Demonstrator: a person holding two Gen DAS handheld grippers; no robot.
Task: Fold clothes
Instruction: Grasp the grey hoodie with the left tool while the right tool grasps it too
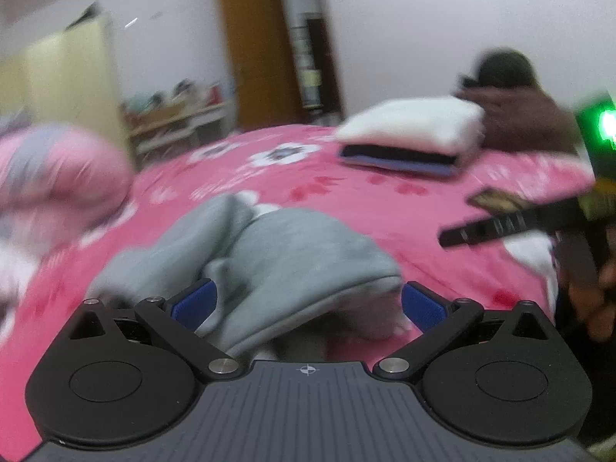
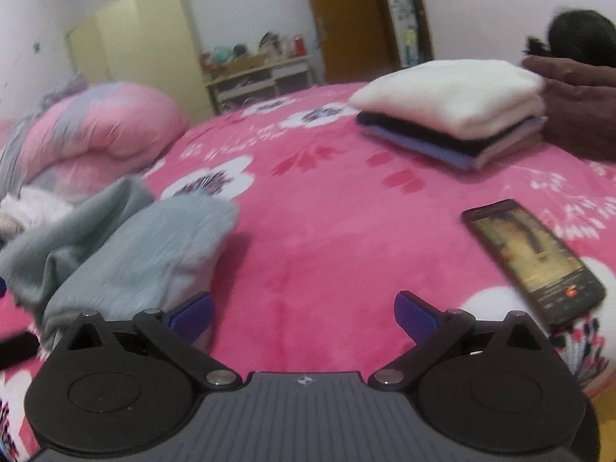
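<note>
I take the grey garment [image 2: 127,246] as my landmark; it lies crumpled on the pink flowered bed [image 2: 327,231]. Left of it, at the edge of the bed, sits a pink and grey pillow [image 2: 104,127], with a bit of white cloth [image 2: 34,208] bunched just below that. Behind the pillow stands a pale yellow wardrobe [image 2: 142,38].

My left gripper [image 1: 306,302] hangs right over the near end of the garment, its blue fingers [image 1: 194,304] spread wide with the grey fabric bulging between them; I cannot tell whether the pads touch it. My right gripper [image 2: 302,313] is just right of the garment, jaws wide apart over bare pink cover, its left finger [image 2: 192,315] close beside the garment's edge.

Further right of the garment and toward the far side of the bed is a folded stack [image 2: 450,115]: a white piece on top, black and blue-grey ones under it. A person's hand [image 2: 569,88] rests against the stack's right end. Nearer to me, well right of the garment, a phone [image 2: 533,258] lies face up with its screen lit.
</note>
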